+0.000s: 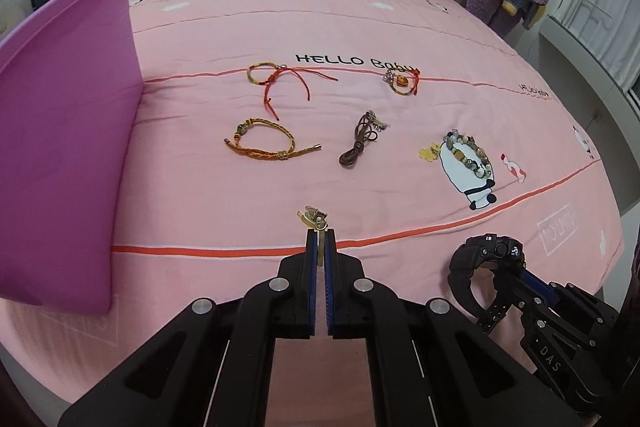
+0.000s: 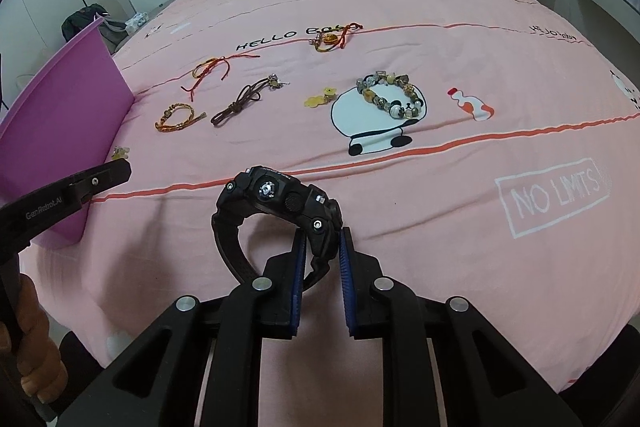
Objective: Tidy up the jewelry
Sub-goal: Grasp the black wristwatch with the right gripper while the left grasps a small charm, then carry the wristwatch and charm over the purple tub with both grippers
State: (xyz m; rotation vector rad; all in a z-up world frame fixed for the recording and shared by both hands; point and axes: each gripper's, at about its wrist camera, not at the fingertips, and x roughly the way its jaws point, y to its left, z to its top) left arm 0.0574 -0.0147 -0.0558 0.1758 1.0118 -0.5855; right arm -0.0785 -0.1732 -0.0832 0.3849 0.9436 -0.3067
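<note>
A small gold-coloured trinket (image 1: 314, 219) with a thin metal strip sticks out past the tips of the left claw (image 1: 320, 233), whose blue ribbed pads are pinched together on it just above the bedspread. The right claw (image 2: 323, 233) is clamped on the chunky black rubber watch (image 2: 276, 203), gripping its curved strap. Beyond, on the soft pink quilted bedspread (image 1: 400, 39), lie braided cord bracelets (image 1: 264, 145), a brown leather cord (image 1: 358, 141) and a beaded bracelet (image 1: 468, 153). A smooth purple board (image 1: 68, 131) stands at the left.

"HELLO Baby", "NO LIMITS" on bedspread (image 2: 460, 163)
</note>
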